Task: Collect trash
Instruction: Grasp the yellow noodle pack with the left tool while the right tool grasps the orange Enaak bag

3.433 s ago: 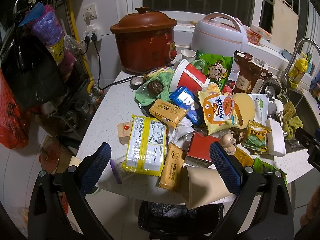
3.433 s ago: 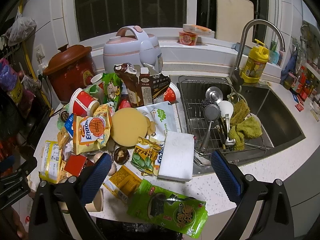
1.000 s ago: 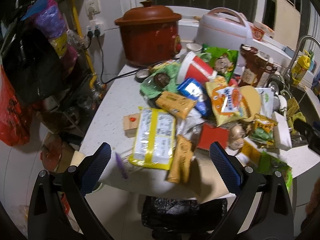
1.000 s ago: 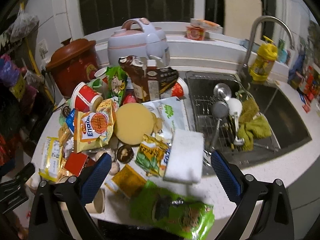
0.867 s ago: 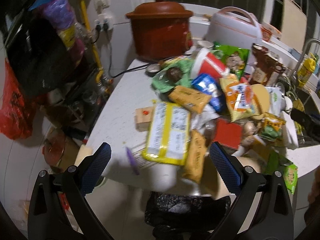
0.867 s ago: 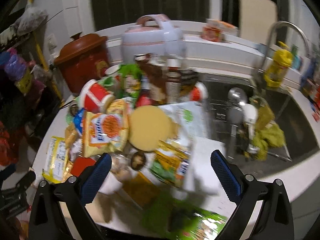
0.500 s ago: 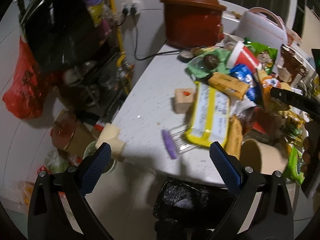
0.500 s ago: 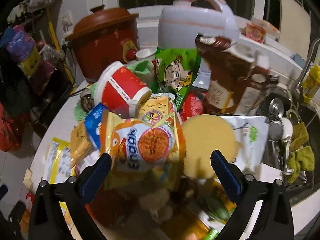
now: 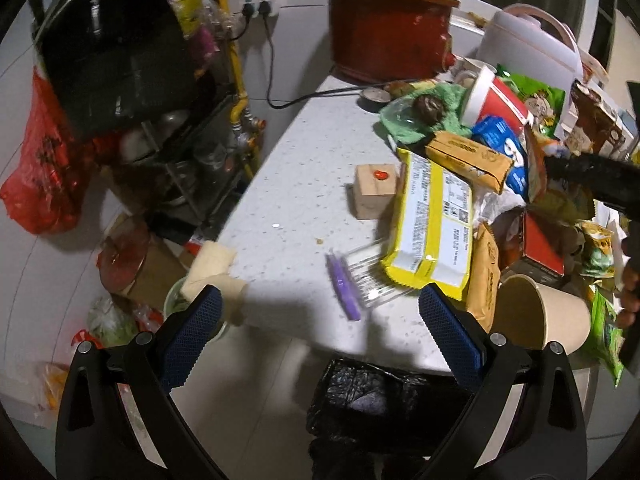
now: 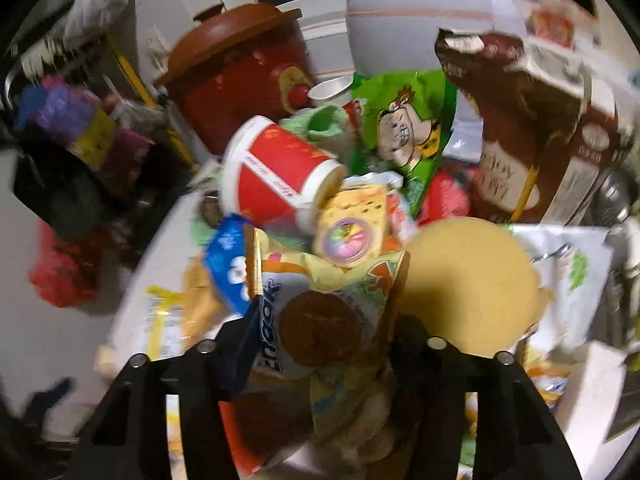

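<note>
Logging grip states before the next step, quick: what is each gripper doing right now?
Left gripper: open, holding nothing.
Right gripper: jaws just closing on the orange biscuit bag, pads pressing its sides.

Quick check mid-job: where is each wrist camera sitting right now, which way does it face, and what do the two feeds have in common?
Left wrist: rides the left gripper, looking down past the counter edge toward the black trash bag; open fingers and a hand show.
Right wrist: rides the right gripper, close over the pile; its jaws have just been closing around the orange snack bag.
Shared: red pot, red cup.
</note>
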Available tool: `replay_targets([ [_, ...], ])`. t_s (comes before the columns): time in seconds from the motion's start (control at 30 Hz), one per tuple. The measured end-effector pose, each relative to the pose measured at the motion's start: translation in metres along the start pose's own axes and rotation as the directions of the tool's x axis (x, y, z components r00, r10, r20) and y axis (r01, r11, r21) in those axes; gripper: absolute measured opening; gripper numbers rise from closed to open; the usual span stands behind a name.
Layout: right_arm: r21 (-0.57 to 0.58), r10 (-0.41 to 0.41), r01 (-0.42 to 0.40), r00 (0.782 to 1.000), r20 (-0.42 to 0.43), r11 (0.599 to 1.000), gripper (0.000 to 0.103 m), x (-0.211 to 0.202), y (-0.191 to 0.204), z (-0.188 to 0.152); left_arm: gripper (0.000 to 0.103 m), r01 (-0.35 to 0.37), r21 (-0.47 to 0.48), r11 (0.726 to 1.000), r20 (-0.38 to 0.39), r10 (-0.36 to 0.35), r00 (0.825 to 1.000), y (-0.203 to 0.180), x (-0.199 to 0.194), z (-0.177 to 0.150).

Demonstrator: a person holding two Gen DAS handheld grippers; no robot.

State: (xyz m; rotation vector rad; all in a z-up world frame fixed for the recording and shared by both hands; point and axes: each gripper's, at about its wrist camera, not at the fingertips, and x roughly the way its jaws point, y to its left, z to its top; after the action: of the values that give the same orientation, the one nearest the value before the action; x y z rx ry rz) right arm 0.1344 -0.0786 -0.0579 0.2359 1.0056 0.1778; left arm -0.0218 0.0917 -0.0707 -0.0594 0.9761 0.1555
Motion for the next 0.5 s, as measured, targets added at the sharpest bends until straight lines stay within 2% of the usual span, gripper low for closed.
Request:
replay_targets([
  [0.07, 0.000, -0.005, 0.005, 1.000, 0.026, 1.000, 0.047, -0.010, 0.001, -0.001, 0.096, 0.028, 0.021, 0.999, 0.007, -0.028, 1.000, -0.007, 0.005, 0.002],
  [0.3, 0.000, 0.030, -0.030, 0.993, 0.111, 1.000, 0.041, -0.061, 0.005, -0.009, 0.096, 0.157, 0.128, 0.979, 0.039, -0.163, 0.986, -0.037, 0.026, 0.021],
  [0.5, -0.010, 0.053, -0.052, 0.991, 0.124, 0.999, 0.036, -0.083, 0.007, -0.023, 0.096, 0.120, 0.222, 0.968, -0.011, -0.121, 0.993, -0.066, 0.060, 0.035],
])
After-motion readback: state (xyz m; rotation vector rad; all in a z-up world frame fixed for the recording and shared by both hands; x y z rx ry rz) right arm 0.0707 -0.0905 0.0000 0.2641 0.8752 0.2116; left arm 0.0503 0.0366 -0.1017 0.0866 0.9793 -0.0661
